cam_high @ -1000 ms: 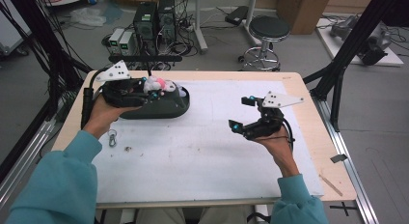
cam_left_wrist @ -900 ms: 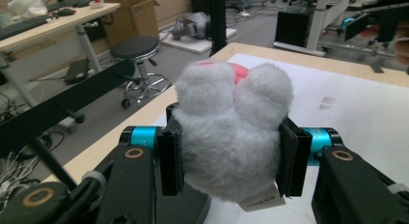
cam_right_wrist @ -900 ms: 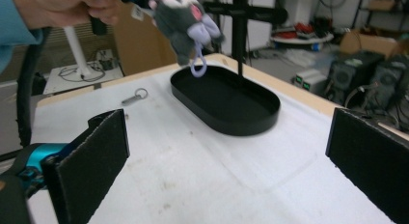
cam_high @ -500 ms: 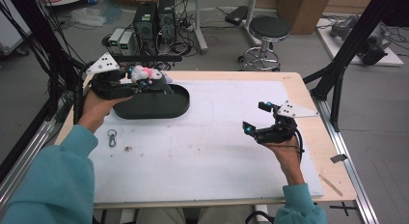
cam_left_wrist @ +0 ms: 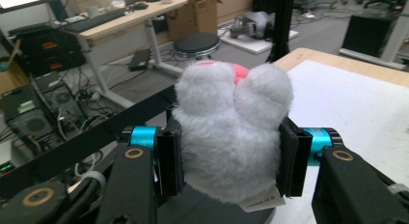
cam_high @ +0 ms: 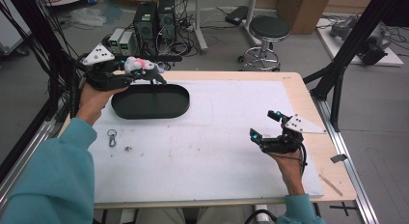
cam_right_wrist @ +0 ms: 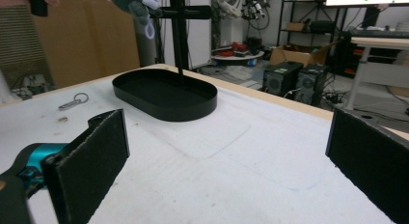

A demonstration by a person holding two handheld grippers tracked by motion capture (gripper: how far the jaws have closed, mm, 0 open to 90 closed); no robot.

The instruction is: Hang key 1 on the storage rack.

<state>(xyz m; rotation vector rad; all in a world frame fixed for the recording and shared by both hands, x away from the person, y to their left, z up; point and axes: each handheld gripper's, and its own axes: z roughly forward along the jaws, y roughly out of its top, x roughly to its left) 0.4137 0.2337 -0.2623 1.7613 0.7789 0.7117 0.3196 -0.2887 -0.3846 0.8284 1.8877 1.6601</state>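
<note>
Above table (cam_high: 231, 137), plush toy (cam_left_wrist: 231, 142) upright in left tool (cam_left_wrist: 231, 161)

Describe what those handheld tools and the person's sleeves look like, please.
Both sleeves are teal. The left gripper and the right gripper are black, each topped by a pale three-cornered plate with dark dots. The gripper views show flat black pads on bright blue cylinders. A black cable trails from the right one.

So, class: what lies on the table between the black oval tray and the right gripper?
Nothing: in the high view, bare white table runs from the tray to the open right gripper. The key ring lies off to the tray's other side.
</note>
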